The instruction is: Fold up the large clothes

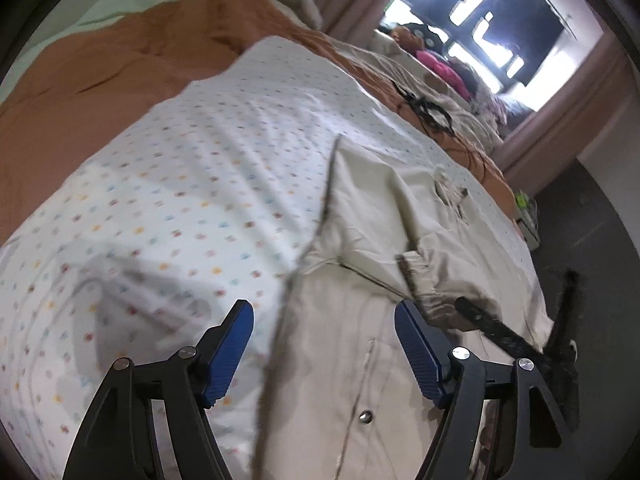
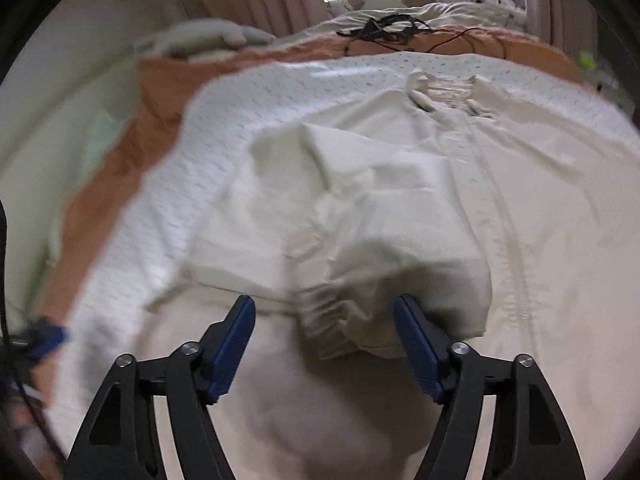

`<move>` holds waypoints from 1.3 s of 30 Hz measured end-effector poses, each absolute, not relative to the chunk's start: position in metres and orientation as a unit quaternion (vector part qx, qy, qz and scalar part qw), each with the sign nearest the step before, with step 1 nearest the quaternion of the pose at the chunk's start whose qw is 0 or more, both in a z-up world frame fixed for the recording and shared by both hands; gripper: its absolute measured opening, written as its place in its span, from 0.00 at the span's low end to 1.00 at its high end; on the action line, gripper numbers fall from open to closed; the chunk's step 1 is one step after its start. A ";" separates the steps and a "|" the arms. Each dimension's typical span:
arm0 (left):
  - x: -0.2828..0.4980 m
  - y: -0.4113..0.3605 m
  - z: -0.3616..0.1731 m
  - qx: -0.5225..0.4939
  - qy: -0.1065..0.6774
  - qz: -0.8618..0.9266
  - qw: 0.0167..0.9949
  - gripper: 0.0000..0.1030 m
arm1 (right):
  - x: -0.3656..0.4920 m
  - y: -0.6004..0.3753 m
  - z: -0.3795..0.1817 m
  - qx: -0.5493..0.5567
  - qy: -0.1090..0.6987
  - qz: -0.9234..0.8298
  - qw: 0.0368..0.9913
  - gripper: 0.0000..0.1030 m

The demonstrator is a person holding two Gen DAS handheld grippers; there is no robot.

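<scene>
Both jaws stand wide and hold nothing; that much is plain from either camera.

From the left wrist view, the left gripper (image 1: 324, 346) hangs above the bed with its blue pads (image 1: 232, 350) spread either side of the near edge of a cream jacket (image 1: 384, 208); the jacket lies on a dotted sheet (image 1: 192, 168), which itself covers an orange blanket (image 1: 104, 68); a snap (image 1: 365, 415) shows near the placket, so the front faces up; a sleeve (image 1: 430, 276) with a gathered cuff is laid across the body, which I take to be a fold already made; the dark edge running away from the jaws looks like the jacket's side seam, likely what this gripper is lined up to pinch; a black strap (image 1: 500, 332) crosses on the right, and I cannot tell what it belongs to.

From the right wrist view, the right gripper (image 2: 324, 346) sits low over the same jacket, its open jaws bracketing the ribbed cuff (image 2: 328, 320) of the folded-in sleeve; the collar (image 2: 440, 92) lies far off, toward a tangle of black cable (image 2: 384, 26); the zip line (image 2: 508, 220) runs straight, so the body seems flattened, ready for the next fold; blur makes finer contact impossible to judge.
</scene>
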State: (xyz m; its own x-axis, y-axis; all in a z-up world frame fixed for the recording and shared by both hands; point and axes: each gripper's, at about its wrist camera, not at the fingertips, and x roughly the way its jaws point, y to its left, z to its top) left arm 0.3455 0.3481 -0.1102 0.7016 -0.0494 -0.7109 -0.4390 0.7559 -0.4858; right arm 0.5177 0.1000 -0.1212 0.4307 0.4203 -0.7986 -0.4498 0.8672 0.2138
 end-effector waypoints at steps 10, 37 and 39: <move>0.307 0.361 -0.121 -0.354 0.377 0.141 0.844 0.72 | 0.531 0.094 -0.164 -0.040 0.527 0.203 0.824 0.48; 0.378 0.267 -0.086 -0.309 0.365 0.074 0.875 0.72 | 0.574 -0.129 -0.105 0.279 0.428 0.206 0.835 0.07; 0.390 0.260 -0.088 -0.311 0.370 0.073 0.872 0.72 | 0.582 -0.144 -0.112 0.294 0.438 0.170 0.832 0.08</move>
